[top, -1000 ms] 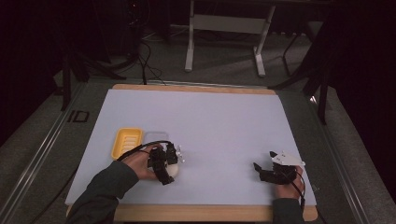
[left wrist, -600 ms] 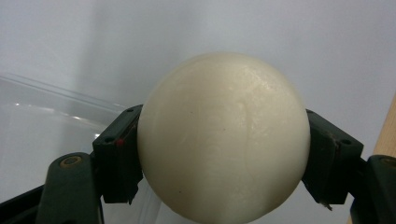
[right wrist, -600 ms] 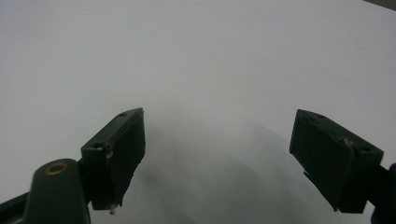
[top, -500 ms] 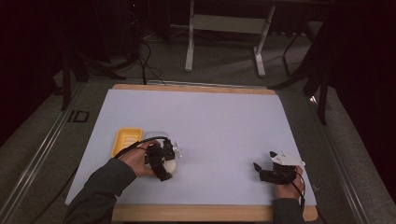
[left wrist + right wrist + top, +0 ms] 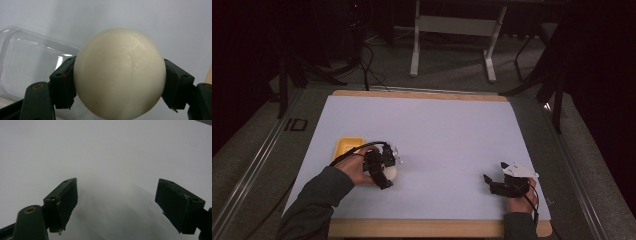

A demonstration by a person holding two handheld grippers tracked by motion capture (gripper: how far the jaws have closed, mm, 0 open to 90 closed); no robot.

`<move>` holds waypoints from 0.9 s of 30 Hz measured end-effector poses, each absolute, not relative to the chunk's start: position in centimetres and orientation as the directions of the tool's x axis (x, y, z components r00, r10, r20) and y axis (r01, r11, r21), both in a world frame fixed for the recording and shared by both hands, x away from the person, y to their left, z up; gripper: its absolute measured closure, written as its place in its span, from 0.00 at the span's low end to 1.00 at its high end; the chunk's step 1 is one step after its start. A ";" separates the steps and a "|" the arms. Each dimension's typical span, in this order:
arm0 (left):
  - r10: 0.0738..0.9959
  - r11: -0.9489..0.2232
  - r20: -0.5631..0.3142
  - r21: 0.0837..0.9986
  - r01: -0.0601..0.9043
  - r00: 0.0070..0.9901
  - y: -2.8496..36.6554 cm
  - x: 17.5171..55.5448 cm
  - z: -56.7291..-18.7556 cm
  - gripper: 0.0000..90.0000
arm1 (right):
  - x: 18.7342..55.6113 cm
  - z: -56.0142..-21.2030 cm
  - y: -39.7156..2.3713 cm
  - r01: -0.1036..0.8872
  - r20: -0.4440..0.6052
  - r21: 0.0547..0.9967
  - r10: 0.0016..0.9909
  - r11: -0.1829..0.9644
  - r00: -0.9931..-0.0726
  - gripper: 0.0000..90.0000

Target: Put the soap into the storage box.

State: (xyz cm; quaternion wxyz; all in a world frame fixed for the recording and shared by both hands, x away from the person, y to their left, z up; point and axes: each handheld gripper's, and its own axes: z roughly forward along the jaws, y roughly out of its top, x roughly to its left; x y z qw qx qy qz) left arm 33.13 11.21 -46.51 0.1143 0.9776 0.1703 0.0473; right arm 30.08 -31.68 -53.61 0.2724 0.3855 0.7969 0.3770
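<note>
At the left of the surface (image 5: 437,130) we saw a yellow tray (image 5: 346,147). Just beside it, our left claw (image 5: 388,167) gripped a white ball (image 5: 120,72) near a clear container (image 5: 32,67). Our right claw (image 5: 117,205) rested spread wide, holding nothing.

I am holding the left gripper (image 5: 384,167) low at the near left, my left forearm (image 5: 314,200) coming in slantwise from the bottom edge, its jaws clamping both sides of a pale ball (image 5: 120,73). I am keeping the right gripper (image 5: 502,182) at the near right, pointing leftward, its jaws standing wide apart with nothing between them.
</note>
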 end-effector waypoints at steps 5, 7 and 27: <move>0.354 -0.911 0.052 0.246 0.331 0.934 11.5 33.3 -46.1 0.29 | 30.1 -53.6 -31.7 0.410 -0.143 0.810 0.820 0.419 -0.554 0.20; 0.354 -0.911 0.052 0.247 0.332 0.934 11.6 33.5 -45.9 0.29 | 30.1 -53.6 -31.7 0.410 -0.144 0.810 0.820 0.419 -0.554 0.20; 0.428 -0.881 0.042 0.243 0.407 0.903 12.7 34.6 -45.4 0.29 | 30.1 -53.6 -31.7 0.409 -0.144 0.810 0.820 0.419 -0.555 0.20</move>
